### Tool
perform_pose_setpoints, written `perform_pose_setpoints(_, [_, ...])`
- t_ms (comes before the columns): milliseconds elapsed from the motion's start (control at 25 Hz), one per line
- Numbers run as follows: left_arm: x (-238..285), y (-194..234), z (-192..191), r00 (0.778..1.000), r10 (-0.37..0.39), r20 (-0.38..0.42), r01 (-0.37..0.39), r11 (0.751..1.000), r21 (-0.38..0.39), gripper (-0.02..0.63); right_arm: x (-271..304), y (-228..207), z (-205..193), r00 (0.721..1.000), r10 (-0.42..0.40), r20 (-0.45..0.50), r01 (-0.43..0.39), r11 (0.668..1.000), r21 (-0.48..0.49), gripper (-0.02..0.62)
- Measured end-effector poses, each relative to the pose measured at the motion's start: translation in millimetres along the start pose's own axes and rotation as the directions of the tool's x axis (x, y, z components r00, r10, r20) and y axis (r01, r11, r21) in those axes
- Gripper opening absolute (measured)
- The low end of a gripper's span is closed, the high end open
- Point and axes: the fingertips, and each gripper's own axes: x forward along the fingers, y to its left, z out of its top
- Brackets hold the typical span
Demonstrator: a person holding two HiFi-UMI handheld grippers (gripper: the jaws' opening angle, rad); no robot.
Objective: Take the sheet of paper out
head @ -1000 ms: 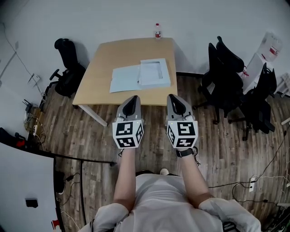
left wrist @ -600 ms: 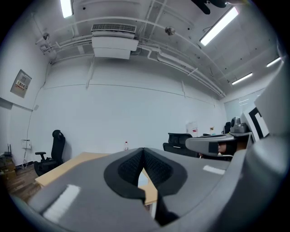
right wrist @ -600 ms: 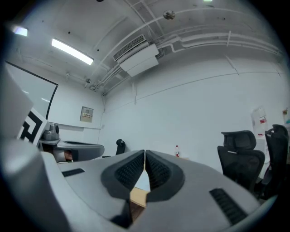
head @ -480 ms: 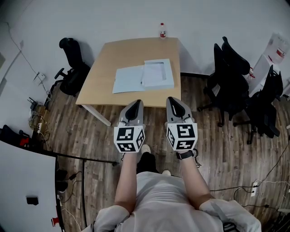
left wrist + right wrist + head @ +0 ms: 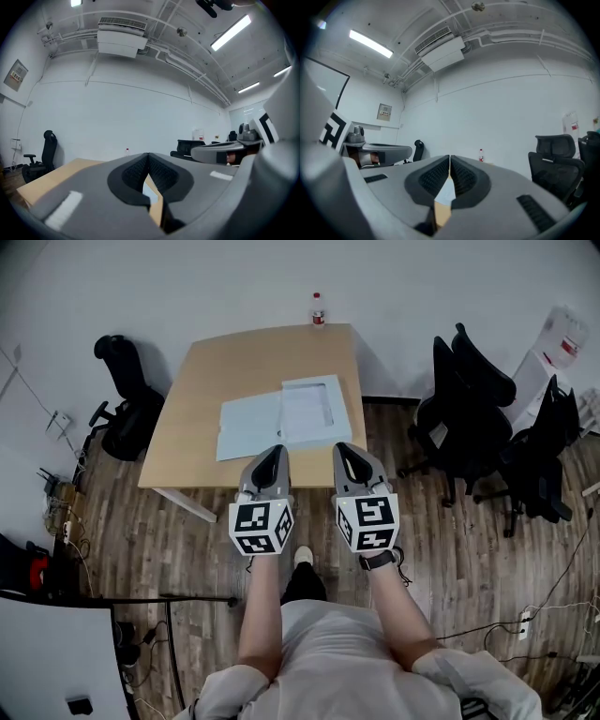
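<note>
An open pale-blue folder (image 5: 251, 424) lies on the wooden table (image 5: 202, 381), with a white sheet of paper (image 5: 307, 411) on its right half. My left gripper (image 5: 272, 455) and right gripper (image 5: 349, 451) hover side by side at the table's near edge, just short of the folder. Both point level toward the table. The jaws of each are shut with nothing between them. In the left gripper view (image 5: 148, 157) and the right gripper view (image 5: 449, 159) the jaw tips meet, and a sliver of the table and folder shows below them.
A water bottle (image 5: 318, 308) stands at the table's far edge by the wall. A black office chair (image 5: 127, 401) is left of the table, and two more (image 5: 469, 399) stand to the right. Cables lie on the wood floor.
Both grippers have moved forward to the table's near edge; the person has stepped closer to it. The jaws stayed shut.
</note>
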Motion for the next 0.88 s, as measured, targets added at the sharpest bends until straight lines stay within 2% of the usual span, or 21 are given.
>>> perform_pose_setpoints(200, [55,27,17,0.999,-0.04,0.016,0.04,0.999,-0.005,0.009,56,-8,9,1.0,-0.023,-0.009,0.023,1.0,0.01,0.014])
perform_pose_setpoints(440, [102,60,15,0.998,-0.07,0.0,0.07,0.997,-0.02,0.009,105,-16,13,0.998,-0.057,-0.025,0.057,0.998,-0.01,0.014])
perform_pose_setpoints(640, [127,81,16,0.996,-0.09,-0.006,0.09,0.996,0.024,0.009,146,-20,14,0.998,-0.065,-0.023,0.065,0.998,-0.009,0.014])
perform_pose_setpoints(880, [154,129,22,0.996,-0.093,0.01,0.093,0.994,0.054,0.009,202,-9,16,0.997,-0.079,-0.002,0.079,0.997,-0.013,0.014])
